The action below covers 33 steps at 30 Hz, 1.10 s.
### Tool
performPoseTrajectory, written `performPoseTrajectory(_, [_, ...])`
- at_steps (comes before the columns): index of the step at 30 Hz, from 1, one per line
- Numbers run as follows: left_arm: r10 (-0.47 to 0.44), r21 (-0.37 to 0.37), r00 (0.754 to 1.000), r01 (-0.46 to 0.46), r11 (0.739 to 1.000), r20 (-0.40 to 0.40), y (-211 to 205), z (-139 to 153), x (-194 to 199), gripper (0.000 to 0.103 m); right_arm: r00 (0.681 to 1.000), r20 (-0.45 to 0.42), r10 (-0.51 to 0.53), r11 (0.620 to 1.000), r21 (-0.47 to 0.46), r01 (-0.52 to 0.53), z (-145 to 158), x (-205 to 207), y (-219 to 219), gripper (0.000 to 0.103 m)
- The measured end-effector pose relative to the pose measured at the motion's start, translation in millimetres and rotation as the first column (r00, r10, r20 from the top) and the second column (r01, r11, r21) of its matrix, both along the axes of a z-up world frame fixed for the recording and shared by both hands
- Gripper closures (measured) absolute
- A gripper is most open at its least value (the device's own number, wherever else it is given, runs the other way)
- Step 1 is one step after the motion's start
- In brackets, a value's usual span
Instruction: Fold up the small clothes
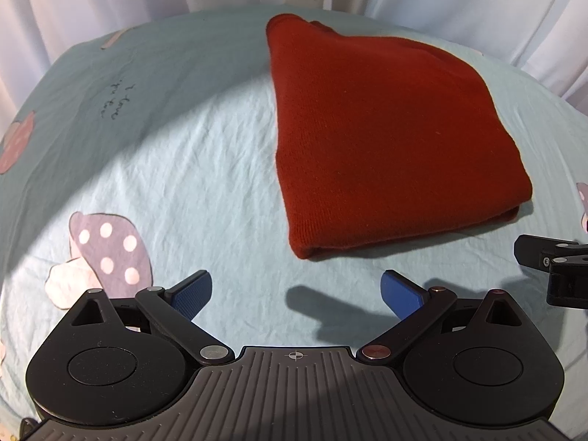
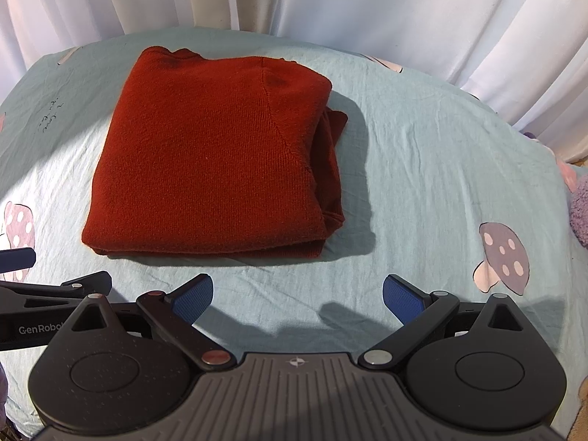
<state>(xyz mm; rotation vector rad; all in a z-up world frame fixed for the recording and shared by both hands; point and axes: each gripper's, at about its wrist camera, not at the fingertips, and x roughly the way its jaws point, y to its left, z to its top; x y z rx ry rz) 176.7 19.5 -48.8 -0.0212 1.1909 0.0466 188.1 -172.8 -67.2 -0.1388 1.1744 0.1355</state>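
A dark red knitted garment [image 1: 378, 136] lies folded into a thick rectangle on the pale blue sheet [image 1: 205, 169]; in the right wrist view the red garment [image 2: 217, 158] sits just ahead and left of centre, with layered edges showing on its right side. My left gripper [image 1: 297, 292] is open, blue pads wide apart, nothing between them, a little short of the garment's near edge. My right gripper [image 2: 298, 297] is open too and empty, also just in front of the garment. Part of the right gripper [image 1: 555, 268] shows at the left view's right edge.
The sheet [image 2: 422, 169] carries mushroom prints [image 2: 503, 257] and small handwriting [image 1: 119, 104]. White curtains [image 2: 330, 0] hang behind the bed. A purple fuzzy item [image 2: 580, 209] lies at the far right edge. The left gripper's body [image 2: 40, 294] reaches in from the left.
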Motion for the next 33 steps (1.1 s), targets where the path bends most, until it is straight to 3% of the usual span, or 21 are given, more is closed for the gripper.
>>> performPoseTrajectory(10, [0.01, -0.018, 1.0, -0.01, 1.0, 0.001, 4.4, 0.3, 1.1, 0.002, 1.0, 0.003, 0.0, 1.0, -0.004, 0.0, 0.2, -0.1, 0.4, 0.004])
performPoseTrajectory(14, [-0.003, -0.026, 0.999, 0.004, 1.0, 0.035, 4.4, 1.4, -1.6, 0.002, 1.0, 0.0, -0.003, 1.0, -0.004, 0.003, 0.5, 1.0, 0.8, 0.004])
performPoseTrajectory(21, [-0.002, 0.02, 0.999, 0.001, 1.0, 0.045, 3.8, 2.0, -2.8, 0.003, 1.0, -0.001, -0.003, 1.0, -0.007, 0.003, 1.2, 2.0, 1.8, 0.004])
performPoseTrajectory(27, [-0.01, -0.002, 0.999, 0.01, 1.0, 0.031, 3.9, 3.0, -3.0, 0.003, 1.0, 0.006, -0.008, 1.0, -0.007, 0.008, 3.0, 1.8, 2.3, 0.004])
performPoseTrajectory(33, [-0.019, 0.031, 0.999, 0.019, 0.999, 0.029, 1.9, 1.5, -2.8, 0.003, 1.0, 0.012, -0.011, 1.0, -0.011, 0.011, 4.0, 1.4, 2.1, 0.004])
